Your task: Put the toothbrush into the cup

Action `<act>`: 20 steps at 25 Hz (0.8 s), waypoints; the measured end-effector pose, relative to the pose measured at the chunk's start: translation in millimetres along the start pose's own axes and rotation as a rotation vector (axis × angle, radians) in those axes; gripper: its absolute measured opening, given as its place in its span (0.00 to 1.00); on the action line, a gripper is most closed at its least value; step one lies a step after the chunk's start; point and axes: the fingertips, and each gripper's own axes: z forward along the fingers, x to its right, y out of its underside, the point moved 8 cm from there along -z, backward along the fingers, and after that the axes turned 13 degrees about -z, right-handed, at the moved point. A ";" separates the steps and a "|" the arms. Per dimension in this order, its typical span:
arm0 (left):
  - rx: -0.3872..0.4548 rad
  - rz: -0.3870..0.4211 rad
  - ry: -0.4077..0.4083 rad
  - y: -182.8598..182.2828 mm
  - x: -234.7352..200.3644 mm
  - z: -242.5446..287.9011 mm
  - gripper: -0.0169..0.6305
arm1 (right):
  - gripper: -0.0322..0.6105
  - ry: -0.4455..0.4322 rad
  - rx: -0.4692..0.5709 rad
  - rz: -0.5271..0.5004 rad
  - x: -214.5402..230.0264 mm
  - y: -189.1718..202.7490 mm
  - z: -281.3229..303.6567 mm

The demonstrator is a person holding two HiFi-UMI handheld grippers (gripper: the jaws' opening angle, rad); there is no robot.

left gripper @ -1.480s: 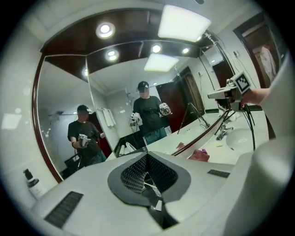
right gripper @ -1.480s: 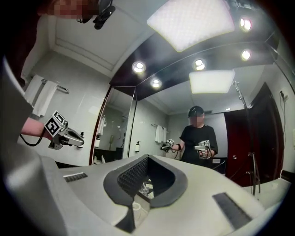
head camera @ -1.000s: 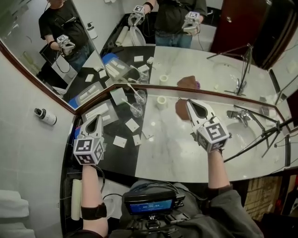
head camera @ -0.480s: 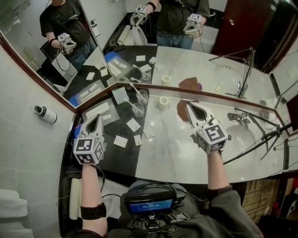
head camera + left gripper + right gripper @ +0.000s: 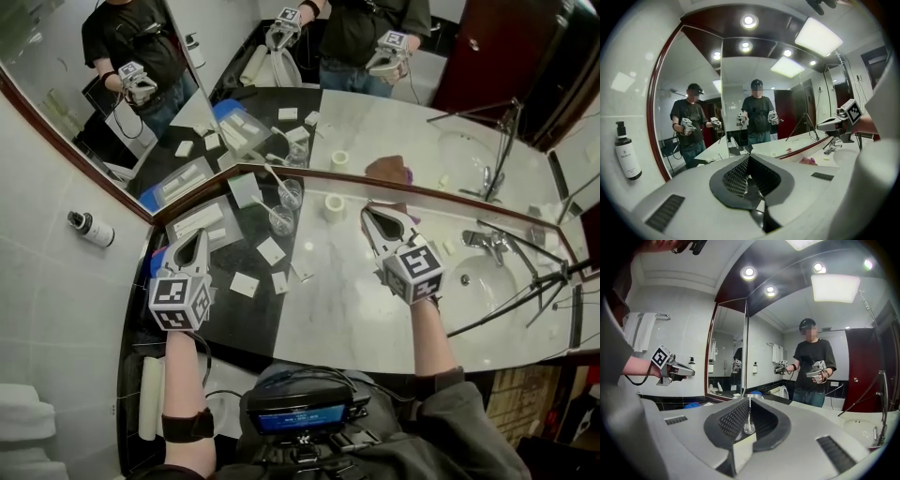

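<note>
**Brush seems to stand in the glass already; right tongs aimed at it**

In my head view the left gripper point(image 5: 197, 239) sits at lower left, jaws pressed together on nothing. The right gripper point(image 5: 370, 216), right of centre, has just been opening its jaws. They stand a crack apart with nothing between them.

The thin white toothbrush point(image 5: 749, 409) is not lying loose. As far as I can read it, it stands in the clear glass cup point(image 5: 749, 428) on the black stretch of the counter point(image 5: 234, 323), close under the wall mirror point(image 5: 394, 131). That puts it upper centre-left of the head view, between the two grippers. Its long axis runs near upright, leaning toward the upper left.

The cup lies left of the right gripper's tips and up and right of the left's, about equally far from each. The right gripper view has the brush dead on its jaw line, so I judge the right hand to be the one lined up.
</note>
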 end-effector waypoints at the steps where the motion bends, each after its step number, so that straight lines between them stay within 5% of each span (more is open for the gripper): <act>1: -0.001 0.001 0.000 -0.2 -0.7 2.1 0.03 | 0.09 -0.011 -0.005 -0.003 -1.3 1.8 8.7; 20: -0.027 0.027 0.018 21.5 -15.4 41.1 0.03 | 0.36 -0.226 -0.227 -0.047 -40.5 81.6 247.2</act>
